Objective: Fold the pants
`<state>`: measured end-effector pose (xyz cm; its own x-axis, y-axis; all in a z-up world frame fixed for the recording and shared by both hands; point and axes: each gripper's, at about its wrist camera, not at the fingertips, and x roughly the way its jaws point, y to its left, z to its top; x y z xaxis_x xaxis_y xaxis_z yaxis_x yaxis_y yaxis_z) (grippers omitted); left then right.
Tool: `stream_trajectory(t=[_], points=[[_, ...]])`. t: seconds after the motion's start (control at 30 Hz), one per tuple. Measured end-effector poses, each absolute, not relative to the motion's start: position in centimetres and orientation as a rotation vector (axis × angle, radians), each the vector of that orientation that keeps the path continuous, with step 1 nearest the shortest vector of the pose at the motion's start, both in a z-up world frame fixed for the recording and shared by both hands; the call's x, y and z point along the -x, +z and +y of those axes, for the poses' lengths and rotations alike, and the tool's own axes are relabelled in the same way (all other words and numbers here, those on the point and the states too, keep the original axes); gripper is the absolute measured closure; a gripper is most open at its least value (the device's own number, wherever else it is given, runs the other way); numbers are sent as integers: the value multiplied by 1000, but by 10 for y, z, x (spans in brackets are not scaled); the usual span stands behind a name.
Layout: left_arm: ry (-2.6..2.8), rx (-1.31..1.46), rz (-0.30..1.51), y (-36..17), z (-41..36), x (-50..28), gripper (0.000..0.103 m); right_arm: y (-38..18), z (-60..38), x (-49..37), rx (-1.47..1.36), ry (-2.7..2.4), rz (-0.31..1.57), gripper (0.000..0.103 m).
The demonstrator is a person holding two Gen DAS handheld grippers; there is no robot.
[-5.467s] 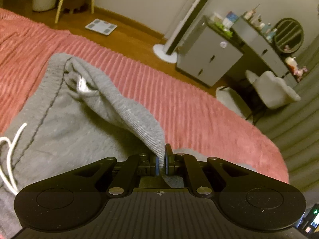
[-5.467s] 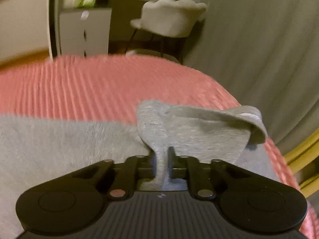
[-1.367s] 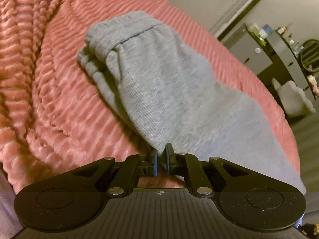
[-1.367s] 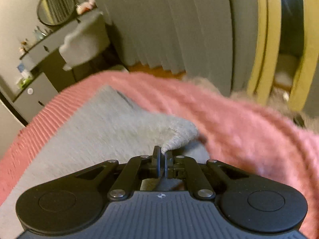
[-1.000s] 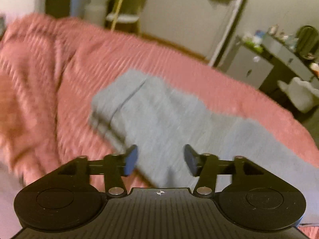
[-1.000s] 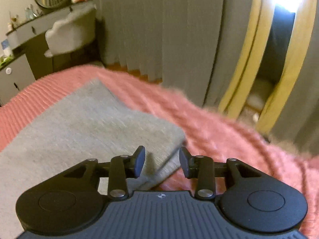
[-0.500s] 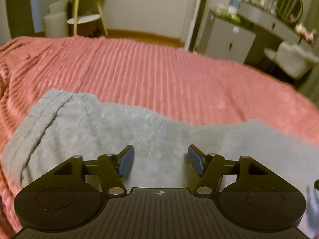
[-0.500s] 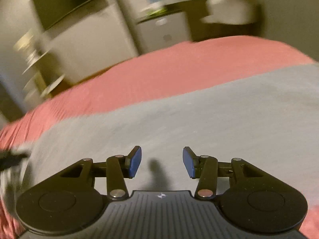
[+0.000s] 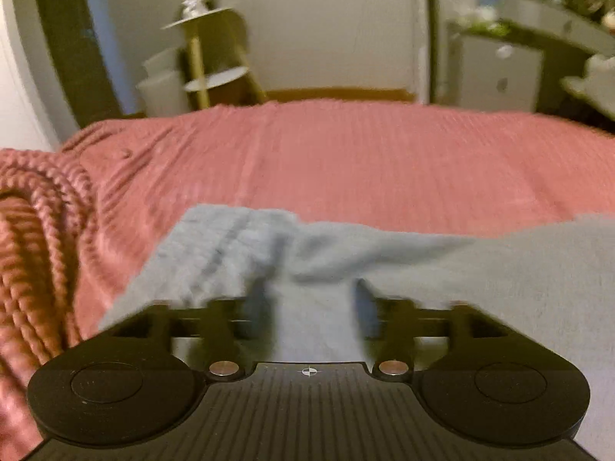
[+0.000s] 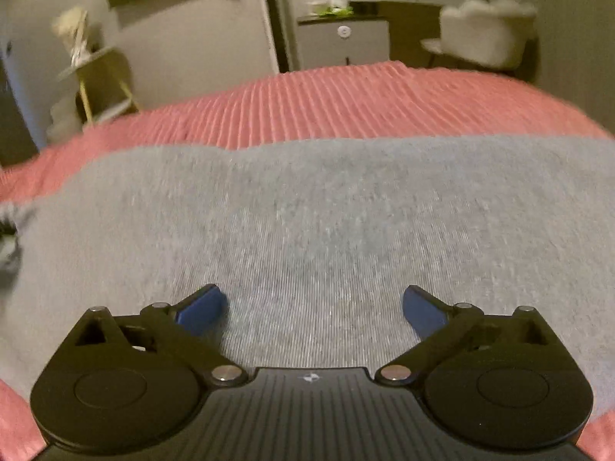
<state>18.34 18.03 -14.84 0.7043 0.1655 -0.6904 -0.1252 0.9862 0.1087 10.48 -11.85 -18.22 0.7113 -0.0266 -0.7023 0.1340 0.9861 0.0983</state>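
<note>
Grey sweatpants (image 9: 480, 269) lie folded lengthwise on a pink ribbed bedspread (image 9: 346, 161). In the left wrist view my left gripper (image 9: 311, 307) is open, its blurred fingers straddling a raised fold of grey fabric near the waistband end (image 9: 230, 238). In the right wrist view the pants (image 10: 307, 211) spread flat across the frame. My right gripper (image 10: 313, 307) is wide open and empty, low over the cloth.
The bedspread (image 10: 346, 103) bunches into thick folds at the left (image 9: 34, 249). Beyond the bed stand a small round side table (image 9: 207, 57), a grey cabinet (image 10: 342, 42) and a white chair (image 10: 484, 34).
Both grippers let go of the pants about a second ago and swung over the cloth. The left one has dropped onto the waistband end; the right jaws have opened wider.
</note>
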Motion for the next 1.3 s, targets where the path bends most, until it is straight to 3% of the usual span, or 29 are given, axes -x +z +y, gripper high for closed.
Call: stream_trajectory(t=[0.17, 0.33, 0.57, 0.83, 1.3], points=[[-57, 19, 795, -136, 140, -145, 22, -184, -122, -106, -148, -73, 767, 3], [9, -15, 970, -172, 131, -141, 24, -157, -129, -127, -211, -47, 809, 3], [9, -59, 961, -167, 133, -135, 24, -129, -93, -204, -85, -46, 732, 3], [-11, -44, 960, -172, 143, -152, 19, -143, -65, -275, -87, 42, 859, 3], [7, -7, 953, -167, 149, -153, 19, -160, -41, -176, 193, 248, 937, 3]])
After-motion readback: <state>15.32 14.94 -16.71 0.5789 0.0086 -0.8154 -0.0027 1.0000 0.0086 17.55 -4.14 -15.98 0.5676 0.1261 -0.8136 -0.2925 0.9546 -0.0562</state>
